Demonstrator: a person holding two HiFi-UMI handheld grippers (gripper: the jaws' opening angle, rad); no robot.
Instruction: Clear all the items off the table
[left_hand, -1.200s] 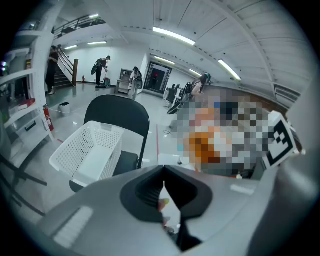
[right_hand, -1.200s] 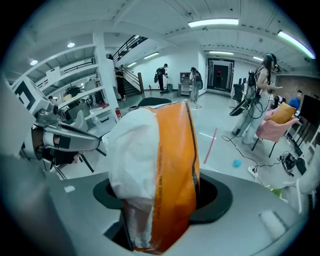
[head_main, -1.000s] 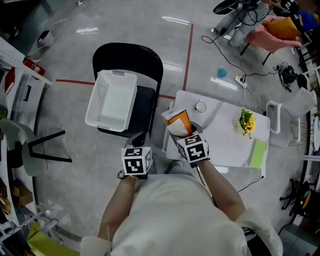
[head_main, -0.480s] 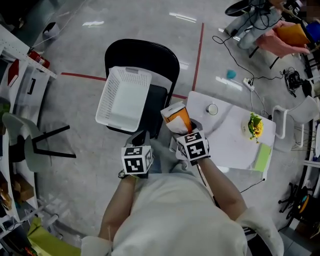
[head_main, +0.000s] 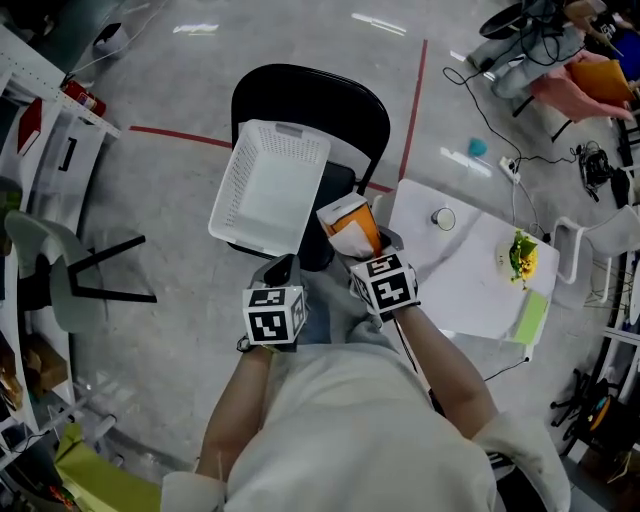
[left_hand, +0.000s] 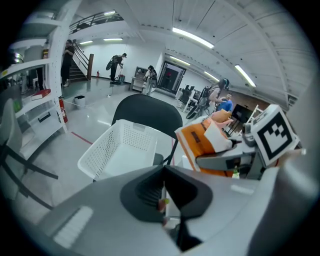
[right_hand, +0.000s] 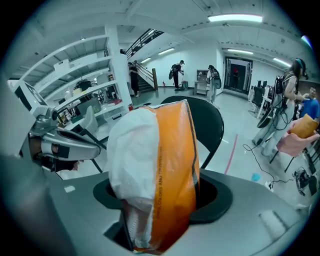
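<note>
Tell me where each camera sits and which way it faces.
Head view: on the person's head, looking steeply down at the basket on the chair and the table; forearms and torso show.
Left gripper view: on the left hand-held gripper, facing the basket along shut jaws; the right hand-held gripper shows at right.
Right gripper view: on the right hand-held gripper, facing the chair past the pack it grips; the left hand-held gripper shows at left.
Shared: all three show chair and pack.

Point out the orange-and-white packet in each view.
Head view: orange-and-white packet just right of centre, beside the white basket.
Left gripper view: packet right of centre.
Right gripper view: packet centre foreground, clamped in the right claw.
Shared landmark: the black chair.
</note>
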